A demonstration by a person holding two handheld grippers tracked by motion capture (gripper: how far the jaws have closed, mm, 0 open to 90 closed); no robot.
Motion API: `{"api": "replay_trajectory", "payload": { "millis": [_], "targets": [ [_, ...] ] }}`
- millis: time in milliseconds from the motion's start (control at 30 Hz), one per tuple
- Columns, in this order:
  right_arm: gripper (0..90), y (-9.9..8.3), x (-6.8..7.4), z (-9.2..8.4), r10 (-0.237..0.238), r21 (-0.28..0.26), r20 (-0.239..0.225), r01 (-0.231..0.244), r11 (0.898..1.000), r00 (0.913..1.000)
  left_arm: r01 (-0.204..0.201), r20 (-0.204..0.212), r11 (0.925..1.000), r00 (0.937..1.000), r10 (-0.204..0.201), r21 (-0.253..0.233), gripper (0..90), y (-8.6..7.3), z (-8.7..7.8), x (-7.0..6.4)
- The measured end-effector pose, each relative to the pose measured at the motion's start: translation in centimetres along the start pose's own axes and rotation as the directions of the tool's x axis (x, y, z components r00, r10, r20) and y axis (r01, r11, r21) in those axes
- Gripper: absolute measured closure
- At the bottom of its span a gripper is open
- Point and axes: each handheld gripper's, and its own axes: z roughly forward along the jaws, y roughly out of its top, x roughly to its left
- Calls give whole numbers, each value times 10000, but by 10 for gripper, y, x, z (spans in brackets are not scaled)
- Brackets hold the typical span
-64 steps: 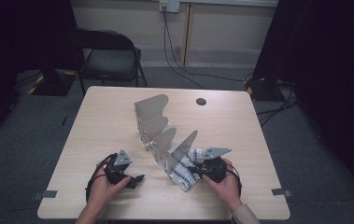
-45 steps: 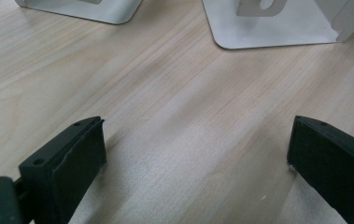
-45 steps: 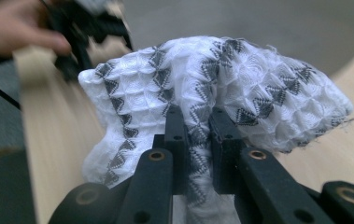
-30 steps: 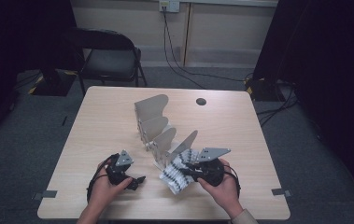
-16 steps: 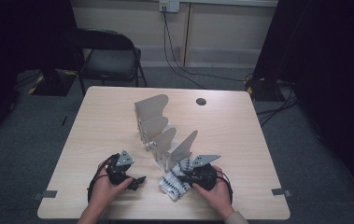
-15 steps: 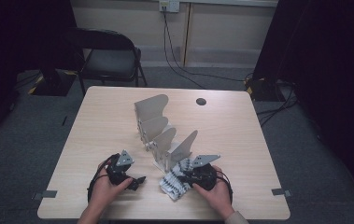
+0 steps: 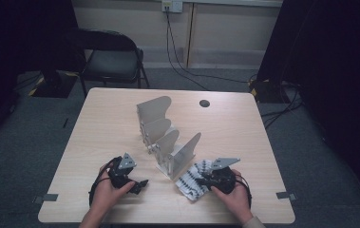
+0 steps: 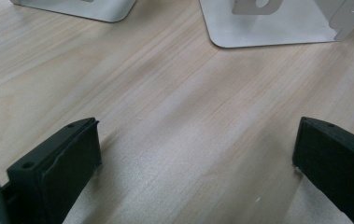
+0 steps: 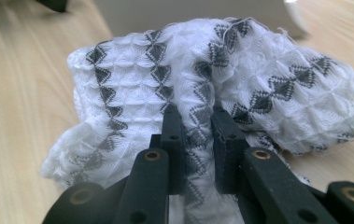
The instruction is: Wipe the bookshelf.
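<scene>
Your right gripper (image 9: 193,116) pinches a fold of the cloth (image 9: 212,79), jaws narrow on it. One cloth: white waffle weave with rows of dark diamond marks, crumpled near the desk's (image 7: 111,114) front edge, right of the single metal rack (image 7: 165,137). Your left gripper (image 8: 193,154) rests over bare desk, jaws wide, holding nothing.

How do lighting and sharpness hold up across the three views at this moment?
High view: table evenly lit, room edges dark, picture soft. Left gripper view: wood grain sharp, the open left gripper slightly blurred at the frame's bottom, soft shadows under the jaws. Right gripper view: patterned cloth crisp where the right gripper pinches it, the table behind out of focus.
</scene>
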Motion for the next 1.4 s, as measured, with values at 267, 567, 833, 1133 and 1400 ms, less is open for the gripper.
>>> {"api": "replay_trajectory", "payload": {
  "millis": [267,567,833,1133,1400],
  "targets": [
    [742,-11,-21,-19,333,30,823,-336,9994,9960,-49,18,10000,10000,49,47,29,1,-1,-2],
    [738,-18,-36,-30,581,12,1310,-587,9983,9897,49,366,9998,9993,-55,167,160,5,-6,-4],
    [738,-28,-48,-40,983,-245,1582,-956,9951,9825,376,811,9987,9961,-346,-357,180,23,-22,-2],
    [732,-27,-45,-37,861,-240,1748,-832,9962,9808,788,968,9960,9925,-745,-421,181,49,-40,-1],
    [730,-29,-44,-36,930,-426,1860,-865,9953,9781,913,1131,9952,9898,-868,-352,214,71,-53,-2]
  ]
}}
